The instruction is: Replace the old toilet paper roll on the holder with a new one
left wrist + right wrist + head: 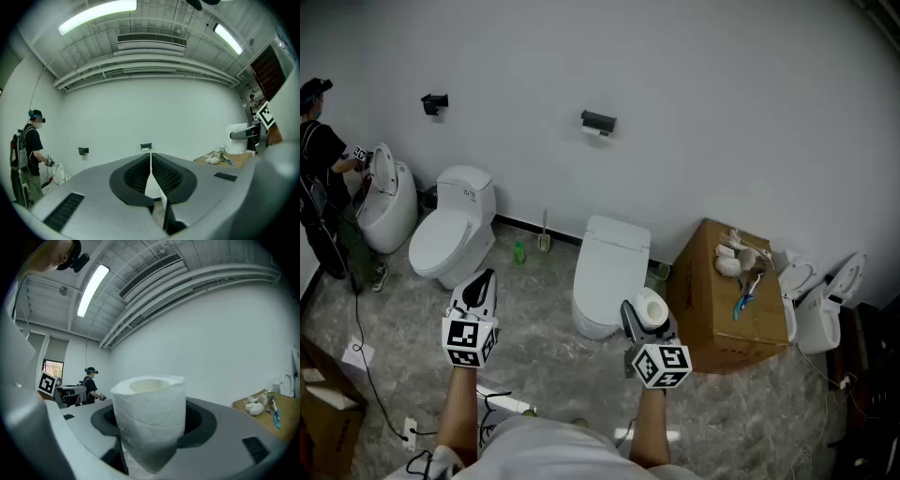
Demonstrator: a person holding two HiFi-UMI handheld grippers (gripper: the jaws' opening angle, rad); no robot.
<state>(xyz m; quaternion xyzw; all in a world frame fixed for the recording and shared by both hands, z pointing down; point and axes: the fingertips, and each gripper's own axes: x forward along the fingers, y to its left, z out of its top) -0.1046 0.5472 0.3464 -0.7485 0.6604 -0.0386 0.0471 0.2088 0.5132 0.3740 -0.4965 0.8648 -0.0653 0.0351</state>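
White roll [149, 420] sat grasped in our right gripper [647, 315], left gripper [485, 281] clenched empty; we favoured steady carrying toward the twelve-o'clock holder [598, 121].

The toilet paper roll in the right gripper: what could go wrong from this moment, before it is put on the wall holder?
1. The right gripper holds the soft toilet paper roll by its sides, and the roll looks pinched low down. It may deform or slip out.
2. The wall holder hangs behind the closed toilet, with something white under it, likely the old roll. The left gripper, jaws shut, must open to remove that first.
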